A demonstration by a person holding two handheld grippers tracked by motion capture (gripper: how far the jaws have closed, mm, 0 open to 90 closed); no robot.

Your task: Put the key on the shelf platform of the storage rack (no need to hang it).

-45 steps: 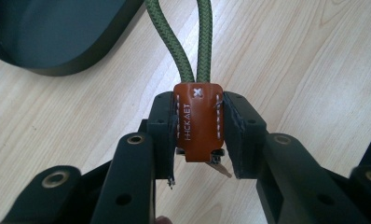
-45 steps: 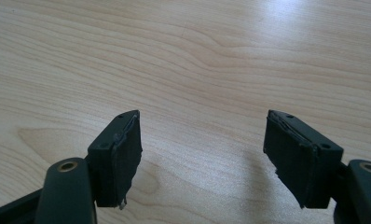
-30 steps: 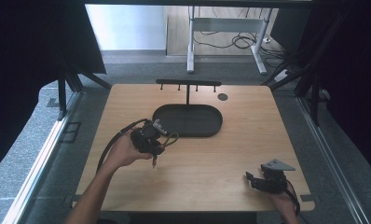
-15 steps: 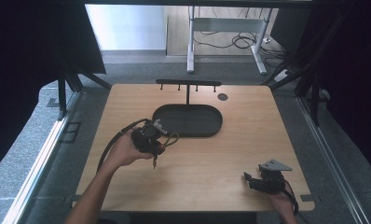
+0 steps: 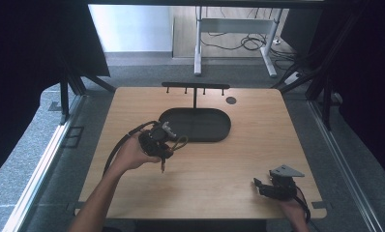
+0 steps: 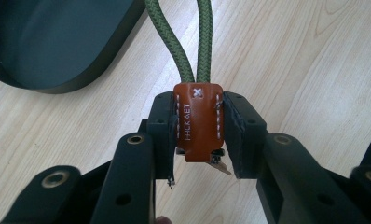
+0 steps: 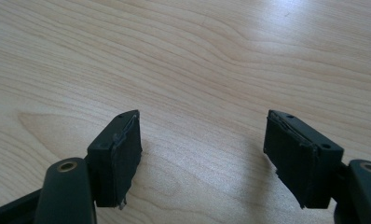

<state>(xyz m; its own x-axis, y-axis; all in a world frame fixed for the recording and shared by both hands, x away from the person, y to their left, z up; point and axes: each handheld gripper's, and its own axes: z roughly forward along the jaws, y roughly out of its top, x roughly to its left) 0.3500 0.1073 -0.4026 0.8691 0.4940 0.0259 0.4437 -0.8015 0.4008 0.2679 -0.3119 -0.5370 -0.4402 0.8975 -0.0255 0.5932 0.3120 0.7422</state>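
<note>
Little has shifted: the brown leather tag (image 6: 197,122) with its green cord loop (image 6: 180,42) stays clamped in the left gripper (image 5: 157,140), just at seven o'clock of the dark tray (image 5: 214,134). Hanging it on the peg rack (image 5: 195,87) seemingly remains. The right gripper (image 7: 202,156), fingers wide, hovers over the surface (image 5: 258,116) at five o'clock.

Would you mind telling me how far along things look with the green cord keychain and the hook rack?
Done: the left gripper is shut on the brown leather tab of the green cord loop, beside the black oval tray. In hand: nothing else; the right gripper is open over bare wooden table. Left, probably: hanging the loop on the black hook rack, whose pegs look bare.
</note>
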